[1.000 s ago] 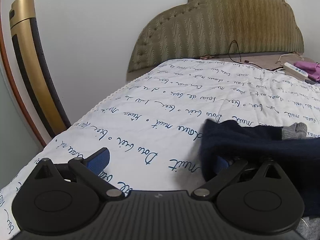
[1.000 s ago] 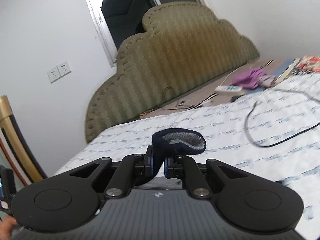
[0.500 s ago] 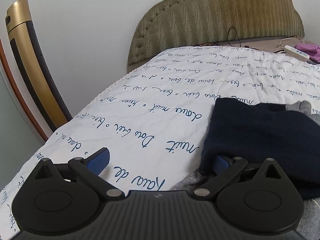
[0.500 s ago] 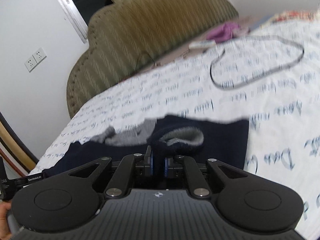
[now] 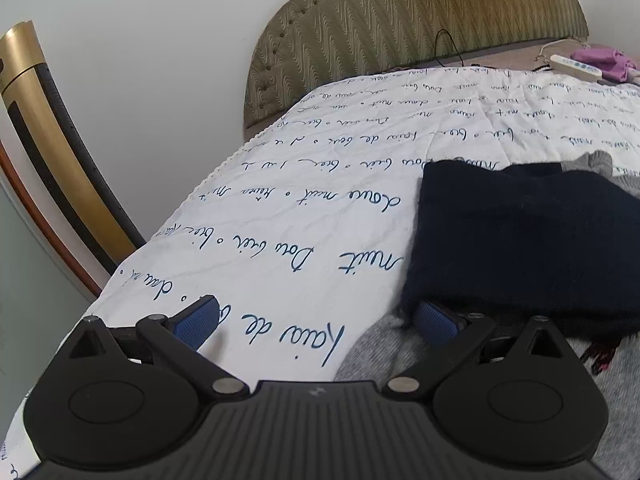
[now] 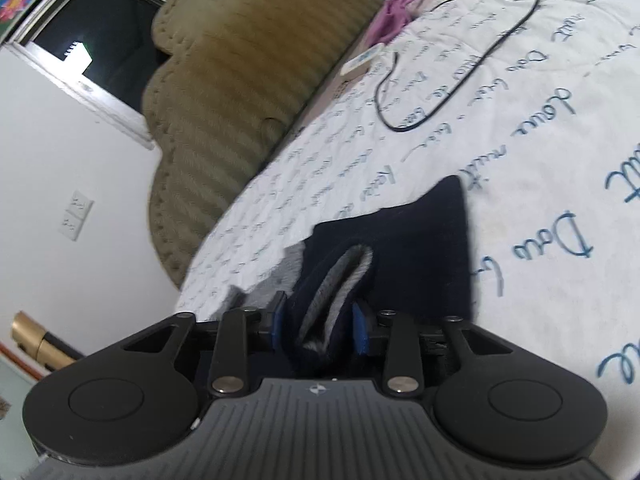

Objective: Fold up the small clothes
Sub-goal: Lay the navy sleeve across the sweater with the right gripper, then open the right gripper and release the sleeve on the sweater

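A small navy garment with grey lining (image 5: 520,240) lies folded over on the white bedsheet (image 5: 300,200). My left gripper (image 5: 316,320) is open at its left edge; its right finger pad (image 5: 434,316) sits under the navy layer, on the grey part, and its left pad (image 5: 196,322) rests on the sheet. In the right wrist view my right gripper (image 6: 320,328) has its jaws partly parted around a fold of the navy garment (image 6: 400,240), grey lining showing between the pads.
A padded olive headboard (image 5: 420,20) stands at the far end. A black cable (image 6: 460,52) loops on the sheet, with a white remote (image 5: 576,66) and purple cloth (image 5: 596,60) beyond. A gold and black post (image 5: 44,152) stands at the left bed edge.
My right gripper swung down and laid the navy part over the garment, and its jaws have parted slightly. My left gripper stayed open at the left edge while the view drew closer.
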### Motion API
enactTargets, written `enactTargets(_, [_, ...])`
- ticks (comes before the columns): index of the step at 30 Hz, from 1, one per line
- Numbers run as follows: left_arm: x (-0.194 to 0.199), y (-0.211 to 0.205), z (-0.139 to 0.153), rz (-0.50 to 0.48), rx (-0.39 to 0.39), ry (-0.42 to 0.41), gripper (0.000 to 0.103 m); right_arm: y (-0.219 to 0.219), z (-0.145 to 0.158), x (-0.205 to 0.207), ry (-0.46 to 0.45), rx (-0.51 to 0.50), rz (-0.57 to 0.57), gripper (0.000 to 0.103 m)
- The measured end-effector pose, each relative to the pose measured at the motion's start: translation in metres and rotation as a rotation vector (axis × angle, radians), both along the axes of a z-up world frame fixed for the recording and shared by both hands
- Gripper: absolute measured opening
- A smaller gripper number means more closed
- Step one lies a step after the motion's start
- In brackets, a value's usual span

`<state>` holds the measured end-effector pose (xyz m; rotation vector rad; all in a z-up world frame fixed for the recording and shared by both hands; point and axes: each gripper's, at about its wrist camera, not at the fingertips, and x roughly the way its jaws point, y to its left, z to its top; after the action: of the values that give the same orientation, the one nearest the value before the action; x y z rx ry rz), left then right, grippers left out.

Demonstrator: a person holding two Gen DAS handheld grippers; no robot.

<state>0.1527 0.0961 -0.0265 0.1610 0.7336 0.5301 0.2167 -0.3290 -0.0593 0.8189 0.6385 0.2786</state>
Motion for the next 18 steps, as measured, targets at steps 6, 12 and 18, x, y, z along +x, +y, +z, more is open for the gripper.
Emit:
enactTargets(6, [-0.001, 0.01, -0.004, 0.028, 0.008, 0.011, 0.103, 0.007, 0.016, -0.012, -0.069, -0.163, -0.023, 0.012])
enactTargets(12, [-0.011, 0.024, 0.003, 0.028, -0.028, 0.009, 0.103, 0.008, 0.018, -0.006, -0.027, -0.303, -0.001, 0.029])
enactTargets(18, [-0.009, 0.047, 0.028, -0.045, -0.178, -0.054, 0.103, 0.005, 0.026, -0.019, -0.081, -0.375, -0.05, 0.036])
